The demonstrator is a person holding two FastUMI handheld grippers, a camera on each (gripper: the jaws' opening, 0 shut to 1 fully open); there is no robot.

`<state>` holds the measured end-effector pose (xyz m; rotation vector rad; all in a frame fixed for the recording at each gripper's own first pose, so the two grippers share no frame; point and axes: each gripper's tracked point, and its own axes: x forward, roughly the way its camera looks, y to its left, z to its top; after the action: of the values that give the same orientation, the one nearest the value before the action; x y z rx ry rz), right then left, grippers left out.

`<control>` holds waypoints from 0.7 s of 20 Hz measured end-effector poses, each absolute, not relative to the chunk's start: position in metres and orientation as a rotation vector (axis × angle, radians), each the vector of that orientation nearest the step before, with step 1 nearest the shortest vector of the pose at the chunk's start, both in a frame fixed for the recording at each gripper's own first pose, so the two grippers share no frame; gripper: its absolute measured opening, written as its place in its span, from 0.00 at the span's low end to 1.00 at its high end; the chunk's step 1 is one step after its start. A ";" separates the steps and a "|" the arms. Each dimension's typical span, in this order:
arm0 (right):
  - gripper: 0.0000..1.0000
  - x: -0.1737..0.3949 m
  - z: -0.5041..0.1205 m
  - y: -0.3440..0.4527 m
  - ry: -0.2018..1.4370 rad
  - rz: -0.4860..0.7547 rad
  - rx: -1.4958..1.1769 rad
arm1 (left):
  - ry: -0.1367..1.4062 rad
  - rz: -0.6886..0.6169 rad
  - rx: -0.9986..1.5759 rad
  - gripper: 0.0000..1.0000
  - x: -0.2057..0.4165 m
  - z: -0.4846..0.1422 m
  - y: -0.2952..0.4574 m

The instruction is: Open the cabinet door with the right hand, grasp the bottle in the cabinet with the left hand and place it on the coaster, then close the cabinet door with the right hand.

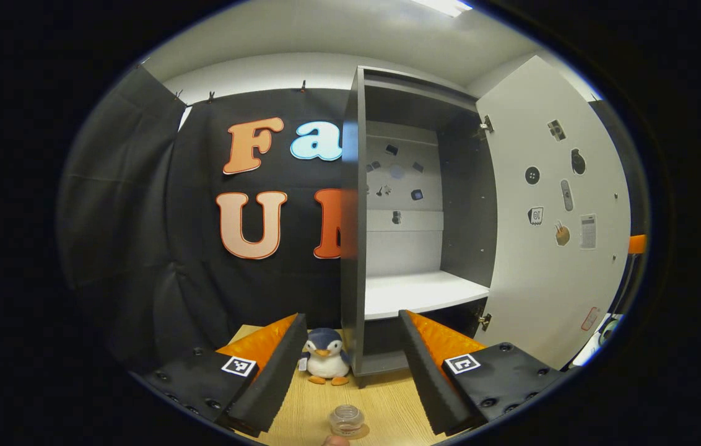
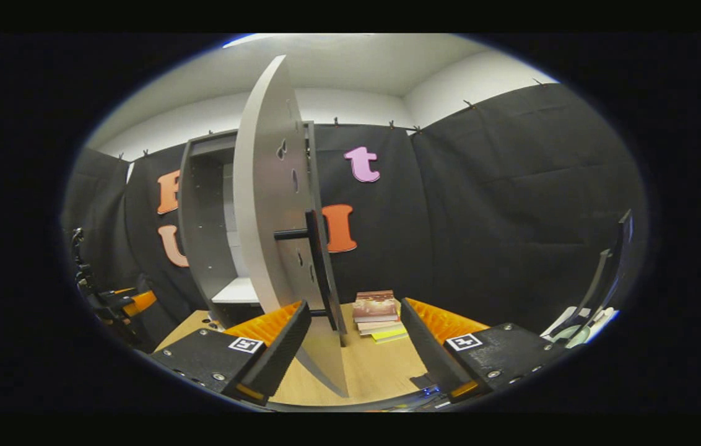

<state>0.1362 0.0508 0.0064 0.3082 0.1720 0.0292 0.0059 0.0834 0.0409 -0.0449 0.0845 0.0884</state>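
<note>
Clear bottle [image 1: 347, 420] stands on round coaster [image 1: 358, 432] on wooden surface [image 1: 387, 402], below left hand-held gripper [image 1: 350, 371], fingers spread, nothing held. No legible writing on bottle (too small). Grey cabinet [image 1: 355, 217] open; door [image 1: 555, 217] swung wide, small stickers on inner face. Right hand-held gripper [image 2: 350, 347] released, near door handle [image 2: 319, 266], not touching. Plush penguin [image 1: 326, 358] beside cabinet.

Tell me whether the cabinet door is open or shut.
Open. The door is swung wide, baring the cabinet's empty white shelf; in the right gripper view it stands edge-on, handle outward.
</note>
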 end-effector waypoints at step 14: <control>0.92 0.141 0.028 0.124 0.145 0.205 0.399 | 0.068 0.087 -0.063 0.95 0.009 0.040 0.128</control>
<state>0.1405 0.1240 0.0278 0.3986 0.1452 0.2049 0.0093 0.1276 0.0404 -0.0632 0.0680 0.0869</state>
